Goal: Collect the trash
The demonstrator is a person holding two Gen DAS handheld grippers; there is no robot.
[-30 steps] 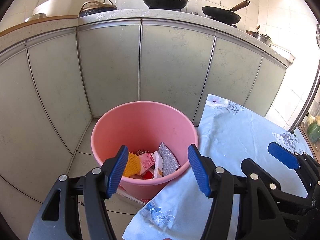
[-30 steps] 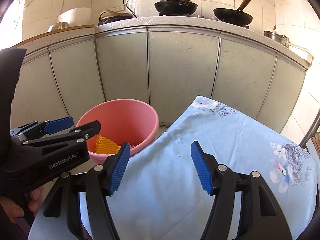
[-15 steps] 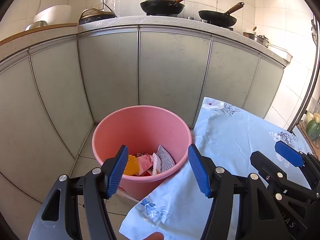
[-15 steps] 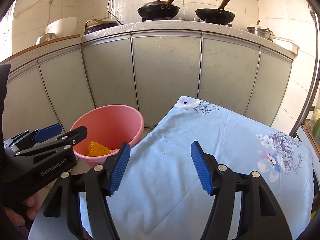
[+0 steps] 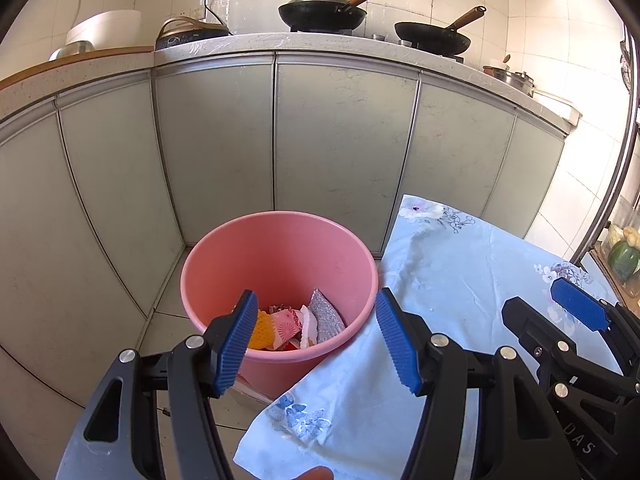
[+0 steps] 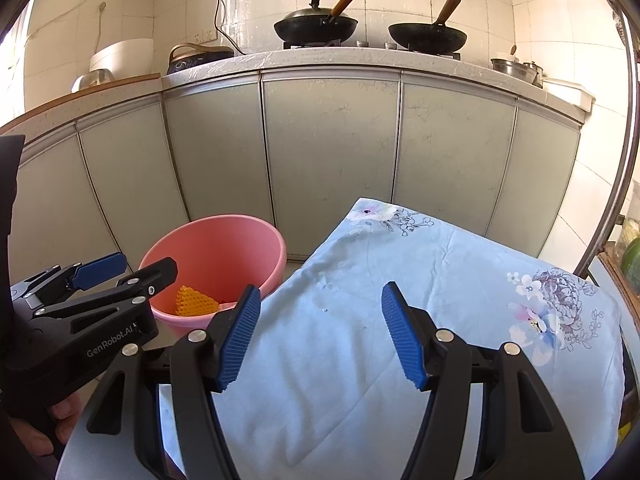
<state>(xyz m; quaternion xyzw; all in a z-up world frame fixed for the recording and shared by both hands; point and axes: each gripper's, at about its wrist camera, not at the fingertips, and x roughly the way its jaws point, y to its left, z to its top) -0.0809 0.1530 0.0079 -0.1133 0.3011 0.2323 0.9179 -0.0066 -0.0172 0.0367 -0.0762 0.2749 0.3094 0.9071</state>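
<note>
Left gripper spread wide, nothing between the pads, hanging above the pink bucket on the floor off the table's left edge. Inside, per the left view: orange foam net, pink wrapper, silver pouch. From the right wrist, only the net visible. Right gripper likewise wide and holding nothing, over the floral cloth; 2 woks behind on the counter.

bright daylight from right, glare on wall tiles; sharp focus; strong fisheye bending, dark vignetted corners.
</note>
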